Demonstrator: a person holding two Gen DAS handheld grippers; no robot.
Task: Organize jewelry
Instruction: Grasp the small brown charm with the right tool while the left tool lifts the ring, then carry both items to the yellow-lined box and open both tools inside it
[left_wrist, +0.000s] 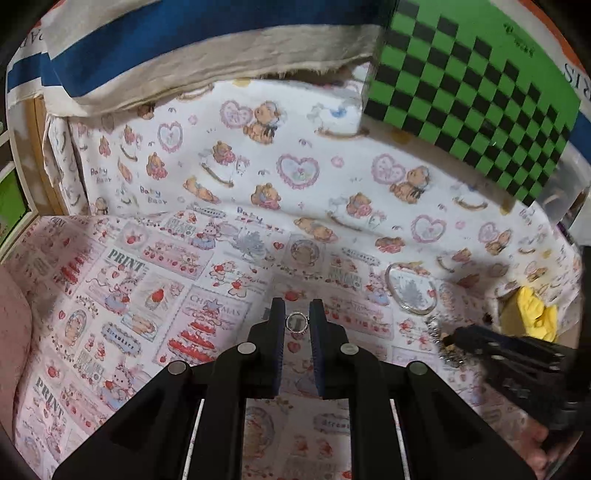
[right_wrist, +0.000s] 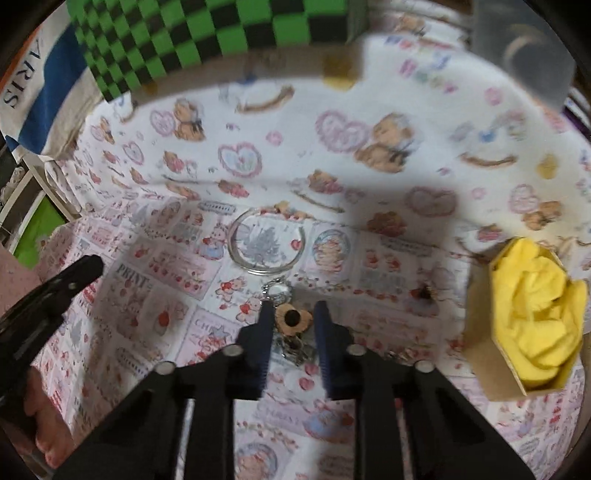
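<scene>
The left claw is clenched on a small silver ring above the printed cloth. The right claw stands released around a sunflower charm and its chain. Just beyond lies a silver bangle; to the right sits a cardboard box holding yellow cloth.

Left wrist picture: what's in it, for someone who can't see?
A black left gripper pinches a small silver ring above a cartoon-print cloth. To the right lie a clear round bangle and a yellow-lined cardboard box.
</scene>
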